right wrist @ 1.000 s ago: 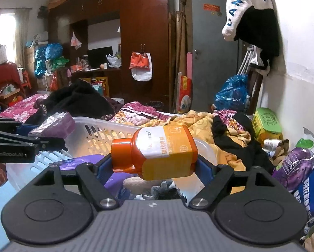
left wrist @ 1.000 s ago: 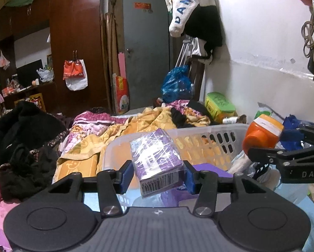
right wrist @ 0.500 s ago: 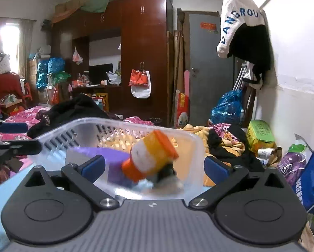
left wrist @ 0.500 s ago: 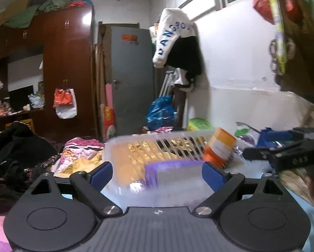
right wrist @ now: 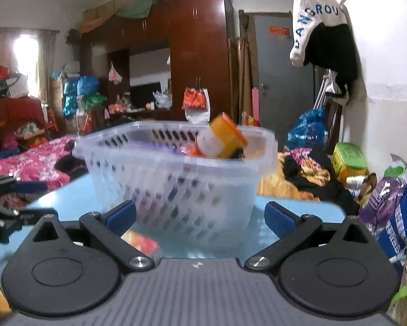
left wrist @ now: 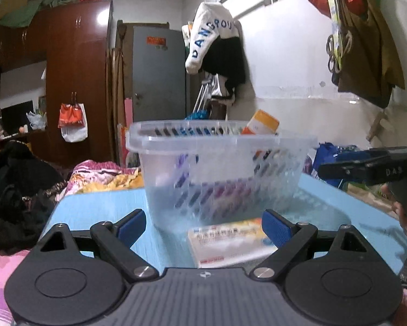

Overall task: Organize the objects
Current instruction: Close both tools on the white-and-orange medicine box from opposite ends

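A clear plastic basket stands on the light blue table; it also shows in the right wrist view. An orange bottle leans inside against the rim and pokes above it in the left wrist view. Purple items show blurred through the basket wall. A flat white and orange box lies on the table in front of the basket, between my left gripper's fingers. My left gripper is open and empty. My right gripper is open and empty, low before the basket.
Each gripper shows at the edge of the other's view: the right one, the left one. A bed with piled clothes lies behind the table. Bags crowd the right side by the white wall.
My left gripper let go of the purple pack and my right let go of the orange bottle; both dropped into the basket. Both grippers opened, lowered and drew back.
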Demonstrator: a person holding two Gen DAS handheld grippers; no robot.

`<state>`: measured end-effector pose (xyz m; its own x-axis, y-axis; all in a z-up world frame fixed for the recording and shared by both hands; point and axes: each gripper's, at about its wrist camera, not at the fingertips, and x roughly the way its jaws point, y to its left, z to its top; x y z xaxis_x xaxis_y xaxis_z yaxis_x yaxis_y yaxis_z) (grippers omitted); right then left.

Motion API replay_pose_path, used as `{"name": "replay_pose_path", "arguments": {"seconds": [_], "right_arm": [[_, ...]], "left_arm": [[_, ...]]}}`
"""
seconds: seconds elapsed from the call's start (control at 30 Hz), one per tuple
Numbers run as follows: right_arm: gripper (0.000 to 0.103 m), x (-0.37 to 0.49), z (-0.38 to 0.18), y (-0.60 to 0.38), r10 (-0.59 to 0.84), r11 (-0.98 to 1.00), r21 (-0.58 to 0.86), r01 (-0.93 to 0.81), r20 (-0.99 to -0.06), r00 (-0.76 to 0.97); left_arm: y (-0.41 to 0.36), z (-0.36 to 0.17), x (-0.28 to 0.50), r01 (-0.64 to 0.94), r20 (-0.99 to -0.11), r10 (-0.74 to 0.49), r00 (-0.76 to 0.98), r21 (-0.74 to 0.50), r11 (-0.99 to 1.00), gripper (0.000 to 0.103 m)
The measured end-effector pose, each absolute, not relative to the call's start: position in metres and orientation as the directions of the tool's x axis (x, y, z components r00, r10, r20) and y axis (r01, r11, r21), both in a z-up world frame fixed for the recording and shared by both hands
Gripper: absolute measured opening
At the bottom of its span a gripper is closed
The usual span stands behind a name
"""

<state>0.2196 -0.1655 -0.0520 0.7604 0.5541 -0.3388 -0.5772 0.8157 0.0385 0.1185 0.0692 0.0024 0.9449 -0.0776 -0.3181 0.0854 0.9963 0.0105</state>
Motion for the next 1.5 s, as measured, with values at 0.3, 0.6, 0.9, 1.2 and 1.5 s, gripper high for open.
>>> {"name": "replay_pose_path", "arguments": {"seconds": [0.3,0.6,0.9,1.2,1.5], "right_arm": [[0.103,0.219,-0.079,-0.145,0.636,0.737,0.114,-0.666,-0.452,0.626],[0.086,0.212,-0.092,-0.12,0.649,0.666,0.025,-0.746,-0.514,0.561],[0.074,0.216,-0.097,-0.104,0.637,0.627,-0.018,-0.779,-0.564,0.526],[0.06,0.22,-0.094,-0.093,0.635,0.615,-0.014,-0.789,-0.584,0.506],[0.054,0.204,-0.093,-0.103,0.621,0.627,-0.088,-0.774,-0.542,0.565]], "left_arm": [[0.078,-0.01,0.127,0.135,-0.378,-0.131,0.917,-0.016,0.991,0.094],[0.09,-0.022,0.14,0.257,-0.461,-0.273,0.844,-0.097,0.961,0.085],[0.094,-0.027,0.161,0.366,-0.565,-0.331,0.756,-0.054,0.929,0.075],[0.09,-0.03,0.173,0.401,-0.599,-0.328,0.731,-0.013,0.916,0.061],[0.076,-0.022,0.154,0.389,-0.531,-0.302,0.792,0.056,0.92,0.053]]}}
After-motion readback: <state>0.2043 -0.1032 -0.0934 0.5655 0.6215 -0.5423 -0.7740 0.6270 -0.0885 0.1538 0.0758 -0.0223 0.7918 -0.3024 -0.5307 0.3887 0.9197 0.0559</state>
